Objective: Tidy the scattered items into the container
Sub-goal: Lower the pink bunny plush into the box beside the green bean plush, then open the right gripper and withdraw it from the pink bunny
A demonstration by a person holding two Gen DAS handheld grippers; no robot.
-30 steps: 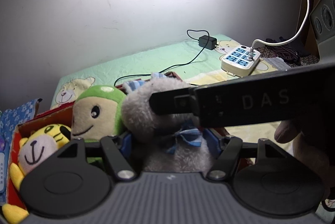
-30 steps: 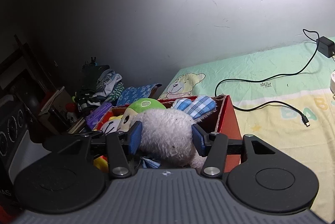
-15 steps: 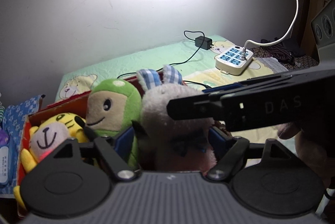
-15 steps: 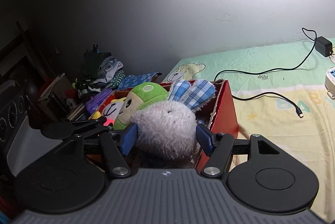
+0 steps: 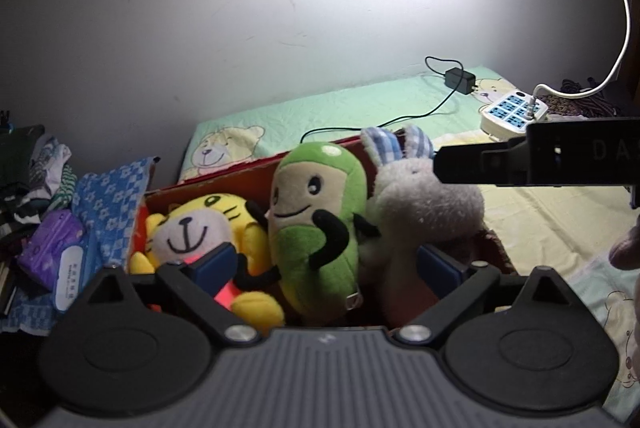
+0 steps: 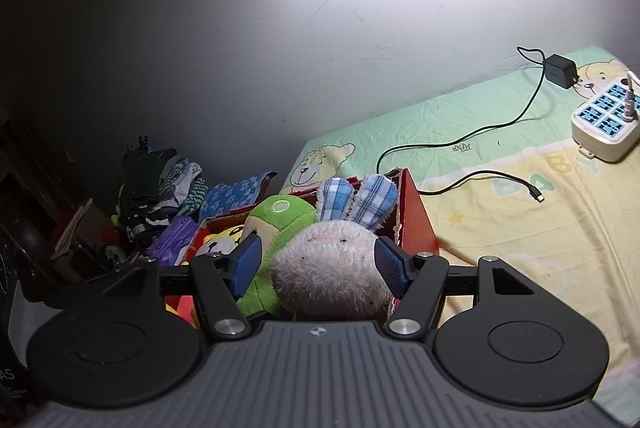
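Observation:
A red box [image 5: 256,174] on the bed holds three plush toys: a yellow tiger [image 5: 200,232], a green doll [image 5: 320,216] and a grey rabbit [image 5: 424,204] with blue checked ears. My left gripper [image 5: 326,264] is open wide in front of the box, empty. My right gripper [image 6: 316,262] has its blue pads either side of the rabbit's head [image 6: 332,268], which still sits in the box [image 6: 416,224]; the pads look just apart from the fur. The right gripper's finger also crosses the left wrist view [image 5: 532,160] above the rabbit.
A black charger and cable [image 6: 560,70] and a white power strip [image 6: 604,120] lie on the bear-print sheet [image 6: 520,228]. Left of the box lie a blue patterned cloth [image 5: 108,204], a purple pack [image 5: 48,248] and piled clothes [image 6: 168,188]. A grey wall stands behind.
The left gripper has let go of the rabbit, opened wide and pulled back. The rabbit now sits upright in the box beside the green doll. The right gripper's jaws widened slightly.

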